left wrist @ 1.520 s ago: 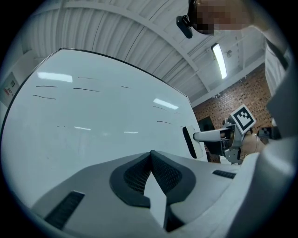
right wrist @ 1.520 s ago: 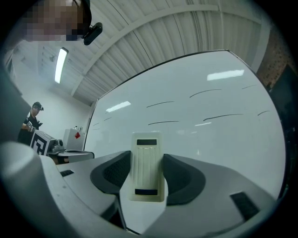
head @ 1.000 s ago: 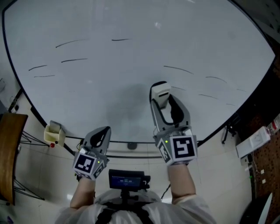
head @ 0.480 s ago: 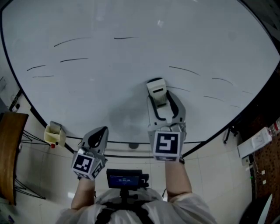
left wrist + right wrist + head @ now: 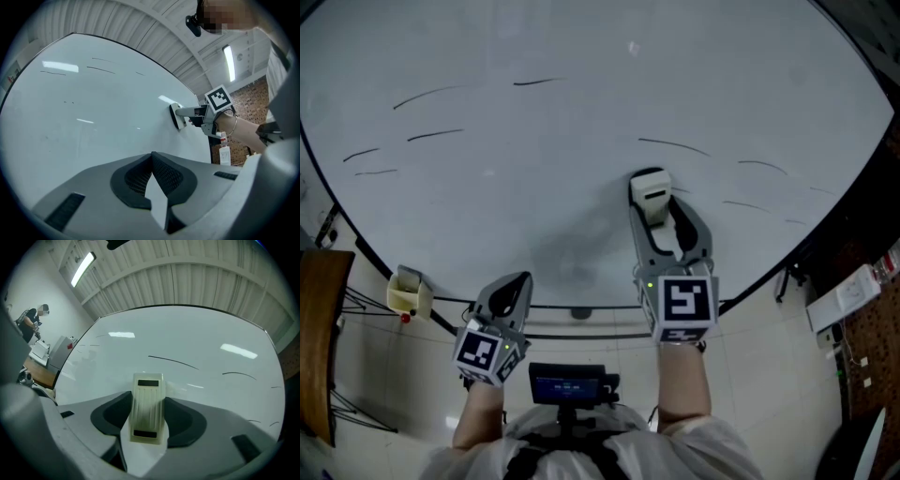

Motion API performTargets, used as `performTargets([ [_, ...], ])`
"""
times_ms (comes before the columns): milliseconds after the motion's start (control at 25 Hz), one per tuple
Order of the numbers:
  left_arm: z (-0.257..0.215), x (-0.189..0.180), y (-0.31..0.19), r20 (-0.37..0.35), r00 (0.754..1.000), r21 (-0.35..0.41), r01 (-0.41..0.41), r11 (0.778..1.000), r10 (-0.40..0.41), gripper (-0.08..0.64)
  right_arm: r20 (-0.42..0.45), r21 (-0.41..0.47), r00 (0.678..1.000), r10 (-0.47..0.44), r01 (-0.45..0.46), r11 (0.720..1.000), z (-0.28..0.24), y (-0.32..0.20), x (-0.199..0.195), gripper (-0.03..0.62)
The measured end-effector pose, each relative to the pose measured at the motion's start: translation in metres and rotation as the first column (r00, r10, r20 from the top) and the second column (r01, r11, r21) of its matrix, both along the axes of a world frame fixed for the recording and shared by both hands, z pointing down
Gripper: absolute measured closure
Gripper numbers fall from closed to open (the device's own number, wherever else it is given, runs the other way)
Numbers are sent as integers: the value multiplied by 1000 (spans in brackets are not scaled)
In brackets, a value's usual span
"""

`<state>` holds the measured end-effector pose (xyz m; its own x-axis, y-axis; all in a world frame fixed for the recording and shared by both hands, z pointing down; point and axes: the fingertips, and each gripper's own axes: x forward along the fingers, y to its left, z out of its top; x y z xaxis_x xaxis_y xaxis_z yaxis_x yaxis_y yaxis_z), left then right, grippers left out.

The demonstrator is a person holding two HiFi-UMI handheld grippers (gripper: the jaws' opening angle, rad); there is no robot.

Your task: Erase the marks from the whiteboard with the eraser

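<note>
A large whiteboard (image 5: 581, 159) carries several short black marks, such as one (image 5: 673, 145) just above the eraser and others (image 5: 431, 92) at upper left. My right gripper (image 5: 661, 220) is shut on a cream eraser (image 5: 652, 197), which rests against the board; the eraser (image 5: 149, 406) sits between the jaws, below a long mark (image 5: 173, 362). My left gripper (image 5: 508, 298) hangs shut and empty near the board's lower edge. From the left gripper view, the eraser (image 5: 177, 116) presses flat on the board.
A small yellow-white box (image 5: 408, 289) hangs by the board's lower left frame. A wooden tabletop (image 5: 317, 328) stands at the left edge. White boxes (image 5: 848, 295) lie at right. A person (image 5: 32, 317) stands far off at left.
The right gripper with the eraser swung left and then back right, ending slightly lower than half a second ago. The left gripper has stayed put.
</note>
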<state>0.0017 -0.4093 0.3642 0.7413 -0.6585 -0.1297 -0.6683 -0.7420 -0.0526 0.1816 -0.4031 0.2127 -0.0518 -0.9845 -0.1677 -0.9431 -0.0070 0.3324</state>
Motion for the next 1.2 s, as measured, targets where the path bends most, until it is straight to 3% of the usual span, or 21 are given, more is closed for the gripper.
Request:
performTargets([
  [360,1,33,7,17,999,2,-33,999,33,558,82,-3,990,113,-113,994,3,18,83,364],
  [560,-2,47,11,19,999,12,-50,999,50,558,109,-12,988,106,-105,994,4,22,90,365],
  [680,-4,48,13,23,999,17,-46,999,46,558,80,1,995,59,-60,998,-1,26,68,367],
  [800,-3,43,12,24,999,17,-30,999,30,558,-16,34,998,-56,57,998,-13,21,14,367],
  [920,-3,35,13,28,1000,19,-14,1000,14,558,-98,8,988,-120,122,993,-14,7,-36,367],
  [1120,-1,13,9,21,999,0,29,1000,-29,558,-210,-15,975,-72,70,997,-6,-11,-70,367],
  [1200,-2,9,7,14,999,-4,39,999,-39,558,-198,-4,978,-69,69,998,-8,-13,-68,365],
])
